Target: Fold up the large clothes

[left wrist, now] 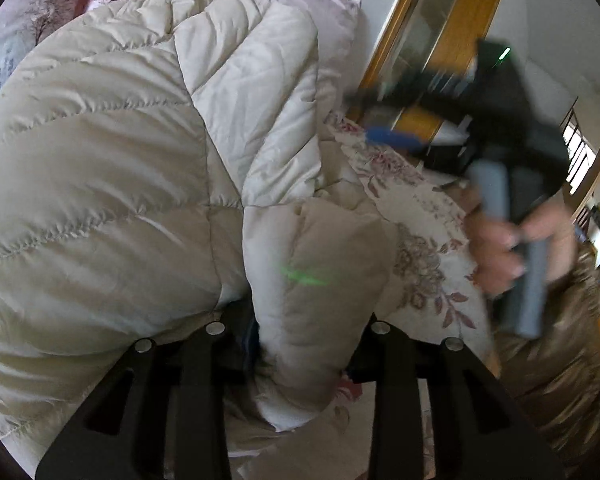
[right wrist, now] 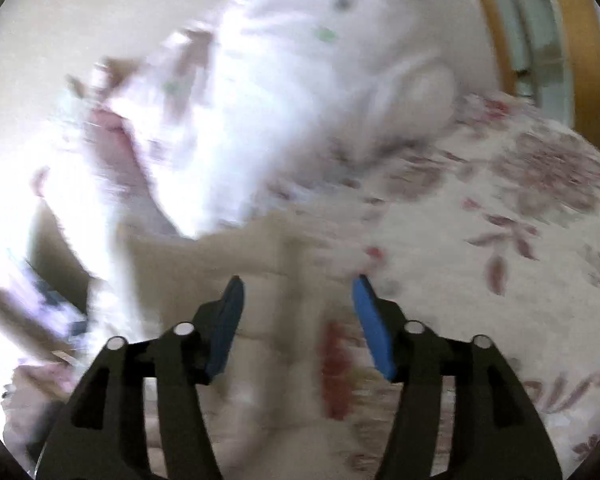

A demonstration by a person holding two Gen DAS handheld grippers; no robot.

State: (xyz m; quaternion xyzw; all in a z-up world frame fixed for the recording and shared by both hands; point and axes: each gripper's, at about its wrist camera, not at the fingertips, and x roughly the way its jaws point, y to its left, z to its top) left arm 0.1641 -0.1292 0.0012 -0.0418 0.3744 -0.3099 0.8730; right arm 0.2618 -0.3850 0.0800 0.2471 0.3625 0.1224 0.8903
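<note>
A cream quilted down jacket (left wrist: 112,168) lies bunched on the flowered bedspread (left wrist: 428,264). In the left wrist view a sleeve or fold of the jacket (left wrist: 316,288) runs down between the jaws of my left gripper (left wrist: 296,344), which hides its pads; it looks shut on the fabric. My right gripper (left wrist: 384,120) shows blurred at the right, held by a hand (left wrist: 500,252), off the jacket. In the right wrist view, which is motion-blurred, my right gripper (right wrist: 298,308) is open and empty above a cream part of the jacket (right wrist: 260,288), blue pads (right wrist: 372,328) apart.
A pale pink pillow or quilt (right wrist: 284,92) lies at the bed's far end. A wooden-framed door or wardrobe (left wrist: 452,40) stands beyond the bed. A brown shiny quilt (left wrist: 548,380) lies at the right edge.
</note>
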